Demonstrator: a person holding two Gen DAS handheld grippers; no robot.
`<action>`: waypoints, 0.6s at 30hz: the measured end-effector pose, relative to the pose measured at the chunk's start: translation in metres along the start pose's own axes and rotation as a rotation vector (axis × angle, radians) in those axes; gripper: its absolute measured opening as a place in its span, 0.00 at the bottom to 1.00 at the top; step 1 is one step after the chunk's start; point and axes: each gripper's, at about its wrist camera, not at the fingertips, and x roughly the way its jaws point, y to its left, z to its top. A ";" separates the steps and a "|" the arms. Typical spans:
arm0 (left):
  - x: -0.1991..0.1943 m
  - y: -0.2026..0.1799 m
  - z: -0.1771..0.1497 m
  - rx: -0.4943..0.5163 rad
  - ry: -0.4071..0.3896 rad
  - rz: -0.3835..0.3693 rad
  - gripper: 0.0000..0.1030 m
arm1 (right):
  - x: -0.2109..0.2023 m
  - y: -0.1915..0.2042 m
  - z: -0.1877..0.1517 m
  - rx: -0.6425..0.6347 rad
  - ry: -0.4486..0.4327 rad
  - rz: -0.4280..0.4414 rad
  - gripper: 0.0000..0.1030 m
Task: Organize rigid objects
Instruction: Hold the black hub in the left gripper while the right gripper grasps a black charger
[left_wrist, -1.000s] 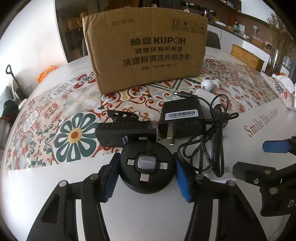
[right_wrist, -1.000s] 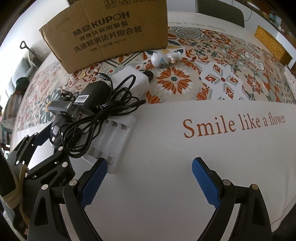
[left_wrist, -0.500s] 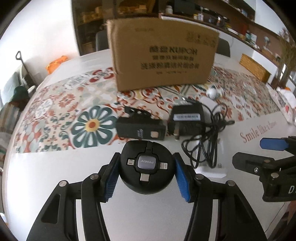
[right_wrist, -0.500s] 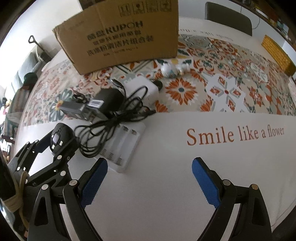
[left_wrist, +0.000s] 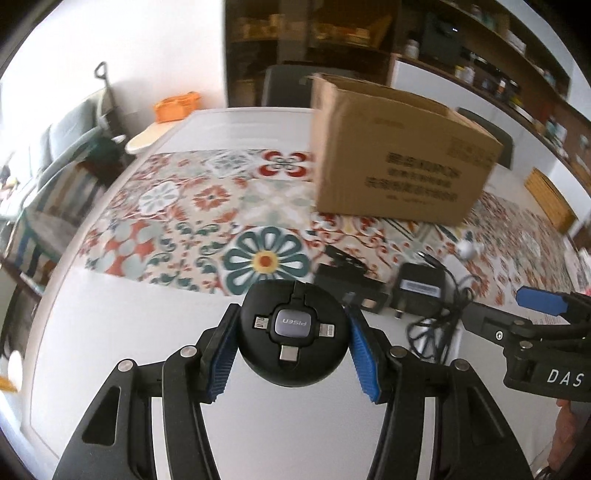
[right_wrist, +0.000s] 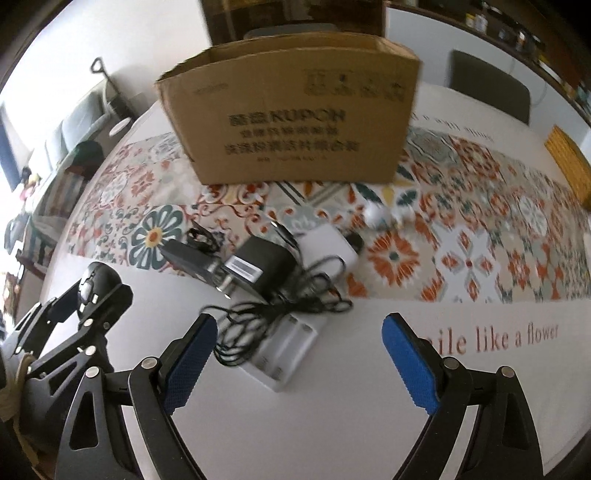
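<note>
The round black cable reel (left_wrist: 293, 332) sits clenched between the blue pads of the left claw (left_wrist: 293, 345), lifted clear of the worktop (left_wrist: 110, 332) above its white near edge. The right claw (right_wrist: 299, 354) is wide but closing, nothing between its pads, over the white battery charger (right_wrist: 286, 350) and tangled adapter (right_wrist: 258, 267); the cardboard box (right_wrist: 295, 122) stands further back.

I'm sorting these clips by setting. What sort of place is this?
Most likely a home dining area: a table with a patterned floral cloth, dining chairs pulled up to its far side, and shelves crowded with bottles and jars along the wall behind.
</note>
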 end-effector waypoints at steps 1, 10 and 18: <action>-0.001 0.003 0.000 -0.010 -0.002 0.015 0.54 | 0.000 0.005 0.005 -0.027 -0.004 0.014 0.88; -0.009 0.026 0.003 -0.140 -0.019 0.110 0.54 | 0.022 0.055 0.039 -0.289 0.048 0.115 0.86; 0.003 0.040 -0.001 -0.260 -0.003 0.174 0.54 | 0.056 0.093 0.064 -0.521 0.109 0.151 0.82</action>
